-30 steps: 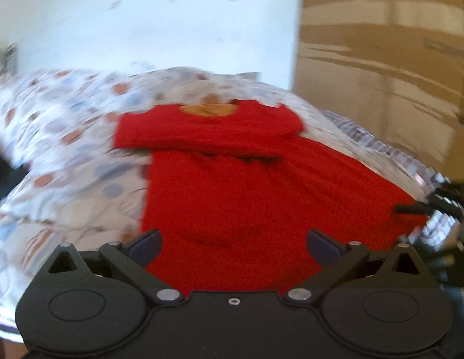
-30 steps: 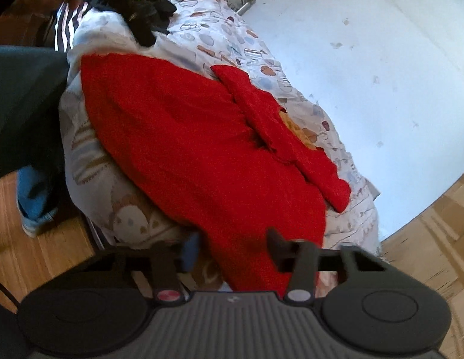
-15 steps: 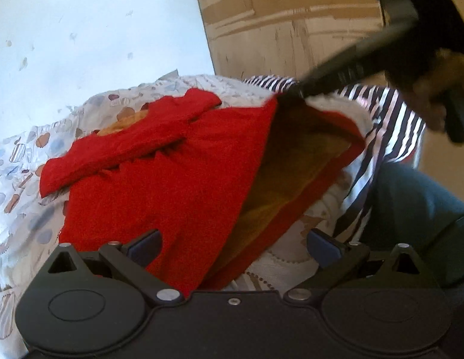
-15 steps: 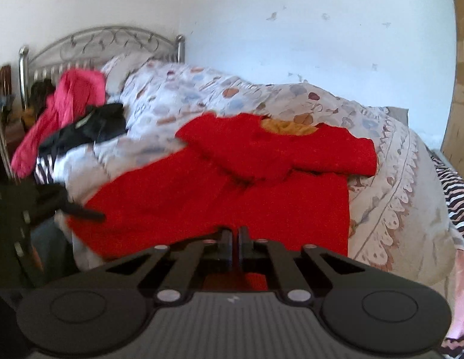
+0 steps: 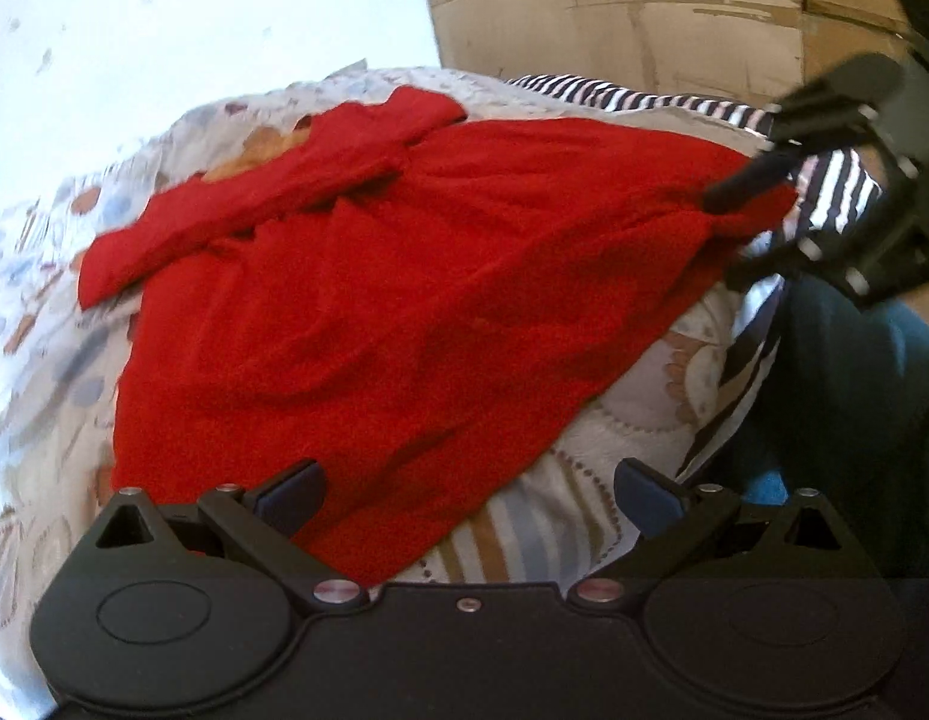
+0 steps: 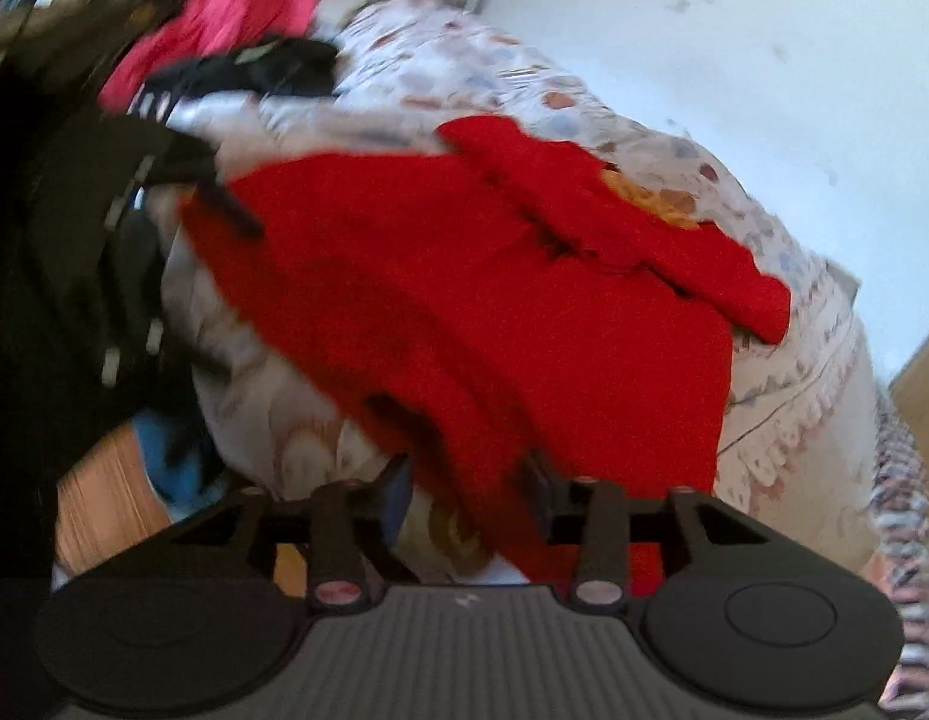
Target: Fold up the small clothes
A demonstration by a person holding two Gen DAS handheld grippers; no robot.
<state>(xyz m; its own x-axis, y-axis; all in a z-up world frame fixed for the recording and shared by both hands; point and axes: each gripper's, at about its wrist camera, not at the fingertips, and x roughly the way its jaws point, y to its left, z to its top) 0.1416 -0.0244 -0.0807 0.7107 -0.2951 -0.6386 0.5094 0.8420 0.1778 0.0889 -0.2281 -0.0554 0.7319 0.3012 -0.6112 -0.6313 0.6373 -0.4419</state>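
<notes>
Just one red garment [image 5: 404, 300], two grippers.

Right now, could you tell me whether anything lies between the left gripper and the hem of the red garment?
Nothing visible does: the left gripper is open with the red garment hem between its fingers, on the patterned bedding.

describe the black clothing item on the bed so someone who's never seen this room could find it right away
Start at the bed with the patterned quilt against the white wall and look toward its far end. There, beside a bright pink garment, lies the black garment in a crumpled heap. It is the only dark piece on the quilt, well apart from the big red garment spread out in the middle.
</notes>
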